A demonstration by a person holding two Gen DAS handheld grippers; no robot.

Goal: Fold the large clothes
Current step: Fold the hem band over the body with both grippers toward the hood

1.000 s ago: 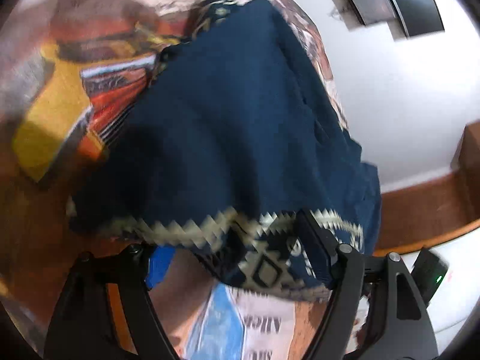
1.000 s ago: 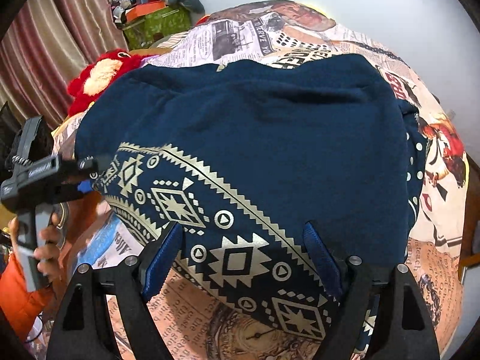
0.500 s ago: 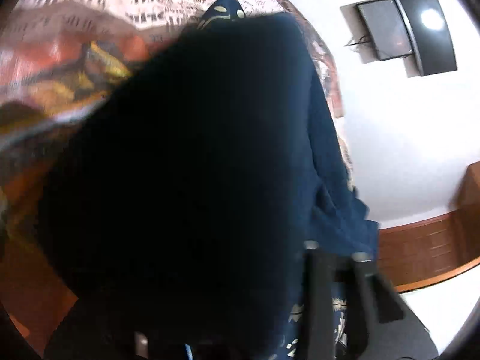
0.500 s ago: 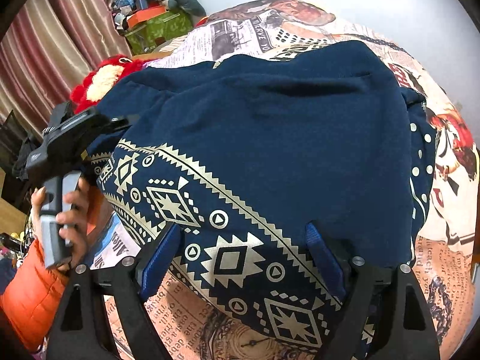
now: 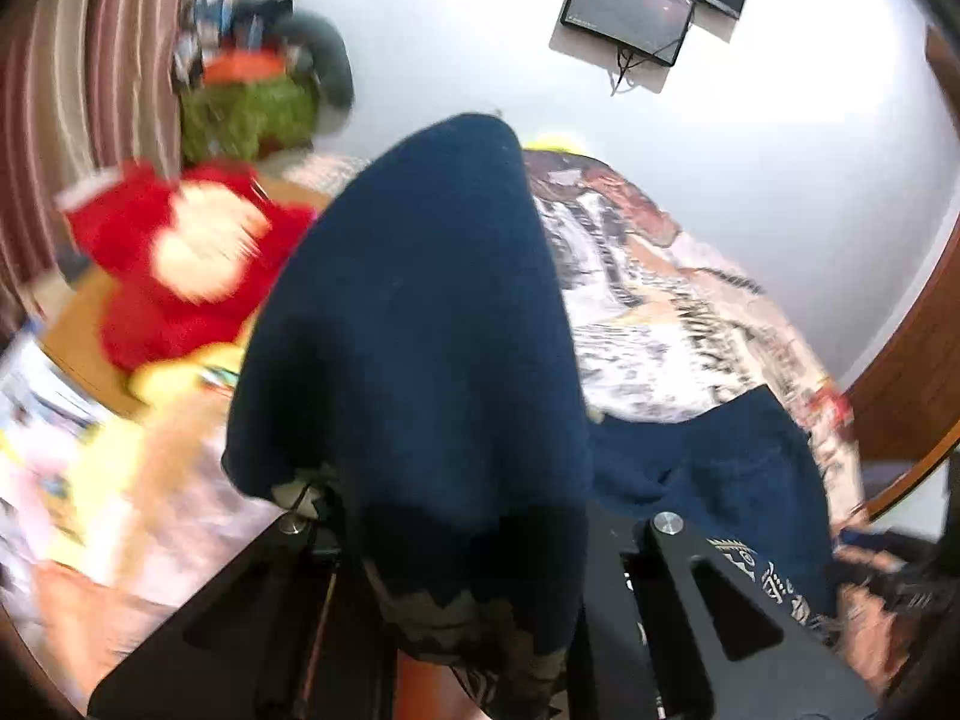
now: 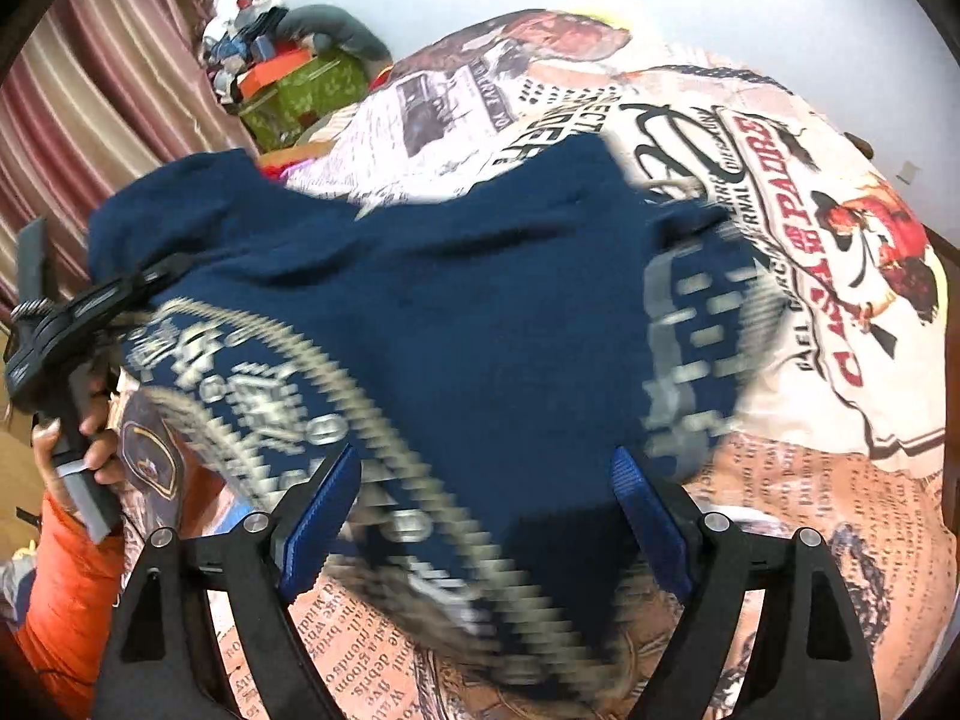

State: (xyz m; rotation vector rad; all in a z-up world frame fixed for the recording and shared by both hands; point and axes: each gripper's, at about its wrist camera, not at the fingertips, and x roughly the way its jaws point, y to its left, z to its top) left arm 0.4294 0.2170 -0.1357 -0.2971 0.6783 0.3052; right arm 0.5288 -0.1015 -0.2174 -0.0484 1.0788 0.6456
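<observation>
The left claw (image 6: 129, 294), its jaws just closed, grips the navy garment (image 6: 456, 312); the right claw (image 6: 486, 516) stands open around its hem.

In the right wrist view, the printed bedspread (image 6: 840, 312) lies bare at right and lower right, giving free passage. The navy garment (image 6: 450, 312) fills the centre. A green box (image 6: 300, 90) and red plush toy (image 5: 180, 264) crowd the upper left.

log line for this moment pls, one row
left tongs: just closed, shut on navy garment, corner raised | right tongs: open over patterned hem, not gripping | bedspread: under garment
</observation>
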